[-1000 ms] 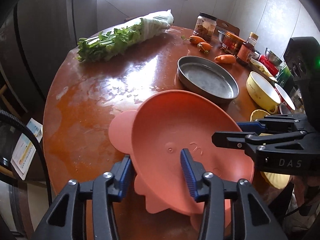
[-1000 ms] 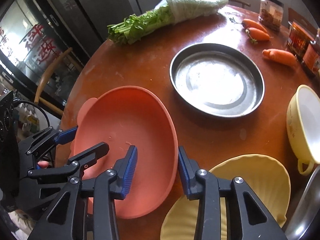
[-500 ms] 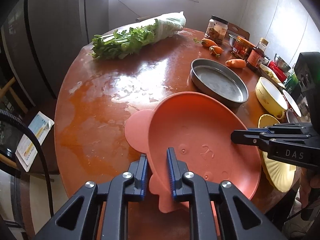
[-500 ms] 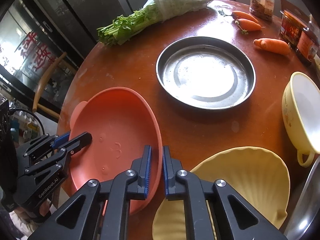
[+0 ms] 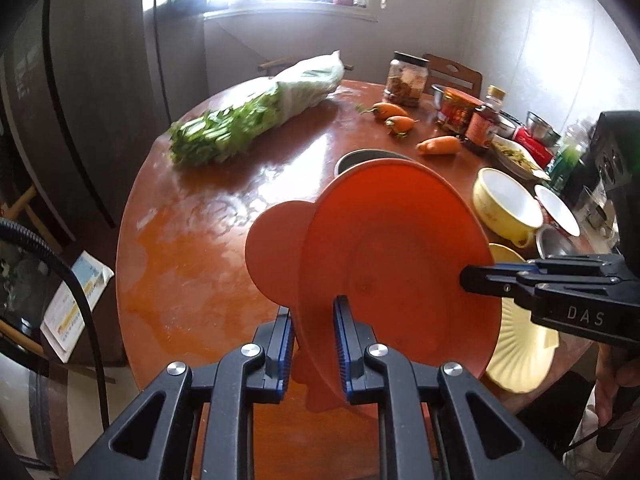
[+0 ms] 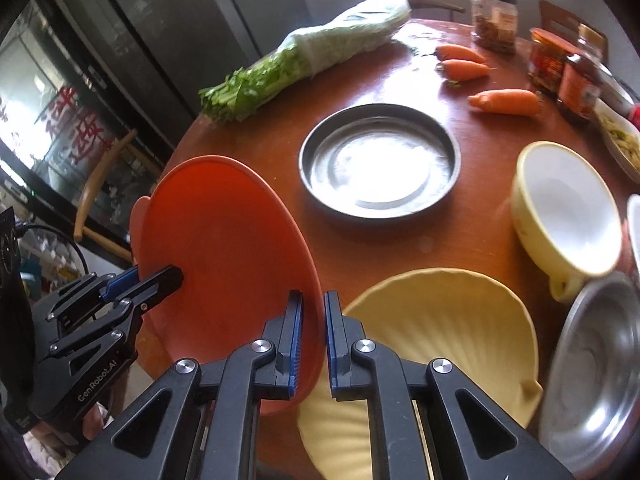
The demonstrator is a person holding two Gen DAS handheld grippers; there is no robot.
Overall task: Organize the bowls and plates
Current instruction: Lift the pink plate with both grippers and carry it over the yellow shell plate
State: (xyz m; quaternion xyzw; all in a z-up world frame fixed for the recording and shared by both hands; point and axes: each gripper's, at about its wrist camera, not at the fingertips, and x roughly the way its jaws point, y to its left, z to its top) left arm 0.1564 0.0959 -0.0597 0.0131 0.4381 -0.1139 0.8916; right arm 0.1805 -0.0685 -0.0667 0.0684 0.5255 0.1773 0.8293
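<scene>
I have both tongs clamped on the orange plate [image 5: 392,256]: left gripper [image 5: 313,344] pinching its near rim, right gripper [image 6: 313,344] on the opposite edge. The plate hangs tilted, clear of the table [image 5: 192,240]. The steel pan [image 6: 380,168] lies straight ahead beyond it, the yellow scalloped plate [image 6: 440,320] nearer, under my right

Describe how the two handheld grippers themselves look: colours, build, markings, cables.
Both are matt black plastic linkages with silver pivot bolts and blue ribbed pads on the fingers. The left gripper carries white "GenRobot.AI" lettering and a black cable. The right gripper is marked "DAS"; a green light glows on its black body.
</scene>
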